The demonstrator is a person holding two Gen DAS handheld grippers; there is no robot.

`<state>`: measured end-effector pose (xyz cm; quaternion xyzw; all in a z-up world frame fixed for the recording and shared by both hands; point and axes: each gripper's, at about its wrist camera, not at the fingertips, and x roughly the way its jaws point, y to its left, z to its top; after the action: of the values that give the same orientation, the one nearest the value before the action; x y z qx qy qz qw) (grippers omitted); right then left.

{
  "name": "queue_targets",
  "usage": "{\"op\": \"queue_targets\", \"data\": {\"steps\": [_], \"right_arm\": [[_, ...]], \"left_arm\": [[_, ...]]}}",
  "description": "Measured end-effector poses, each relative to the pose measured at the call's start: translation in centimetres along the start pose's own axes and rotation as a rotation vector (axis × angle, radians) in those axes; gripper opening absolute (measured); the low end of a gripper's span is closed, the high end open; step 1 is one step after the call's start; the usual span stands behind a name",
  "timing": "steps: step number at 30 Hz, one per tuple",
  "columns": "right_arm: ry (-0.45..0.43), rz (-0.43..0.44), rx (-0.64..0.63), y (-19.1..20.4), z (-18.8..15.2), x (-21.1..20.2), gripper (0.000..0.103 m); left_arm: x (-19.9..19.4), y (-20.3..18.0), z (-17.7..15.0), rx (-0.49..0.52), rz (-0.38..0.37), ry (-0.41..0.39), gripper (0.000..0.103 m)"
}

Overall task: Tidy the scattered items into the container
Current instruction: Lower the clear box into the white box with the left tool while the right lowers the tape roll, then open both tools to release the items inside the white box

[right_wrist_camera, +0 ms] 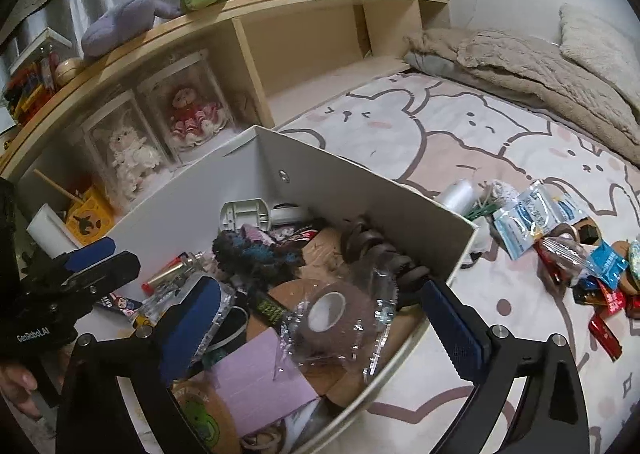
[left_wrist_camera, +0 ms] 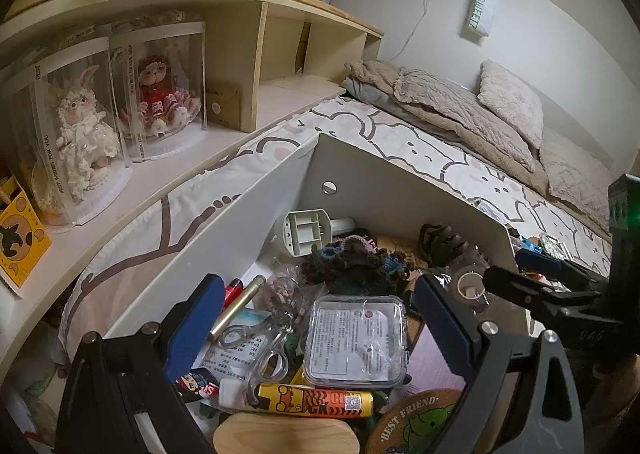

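A white box [left_wrist_camera: 248,222] on the bed holds many small items; it also shows in the right wrist view [right_wrist_camera: 384,194]. My left gripper [left_wrist_camera: 316,314] is open and empty above a clear plastic case [left_wrist_camera: 356,338] in the box. My right gripper [right_wrist_camera: 320,318] is open and empty above a clear tape dispenser [right_wrist_camera: 340,314] with a brown tape roll. Scattered items [right_wrist_camera: 560,238] lie on the bedsheet right of the box: blue-white sachets [right_wrist_camera: 532,214], a white roll [right_wrist_camera: 460,194] and red packets [right_wrist_camera: 604,314].
A wooden shelf [left_wrist_camera: 256,66] with two dolls in clear cases [left_wrist_camera: 120,102] runs behind the box. Blankets and a pillow [left_wrist_camera: 508,102] lie at the bed's far end. The right gripper's body [left_wrist_camera: 560,294] shows at right in the left wrist view.
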<state>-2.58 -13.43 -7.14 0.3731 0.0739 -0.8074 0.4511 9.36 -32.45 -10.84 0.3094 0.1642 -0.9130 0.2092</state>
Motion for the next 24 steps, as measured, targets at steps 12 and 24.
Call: {"op": "queue_targets", "data": {"steps": [12,24], "right_arm": [[-0.006,0.252,0.238,-2.1,1.1,-1.1,0.101],[0.243,0.183,0.336,-1.2,2.0,3.6,0.101]], "left_arm": [[-0.1,-0.1,0.0,-0.001,0.010,0.004,0.096],[-1.5,-0.7,-0.4,0.030,0.012,-0.027,0.096]]}}
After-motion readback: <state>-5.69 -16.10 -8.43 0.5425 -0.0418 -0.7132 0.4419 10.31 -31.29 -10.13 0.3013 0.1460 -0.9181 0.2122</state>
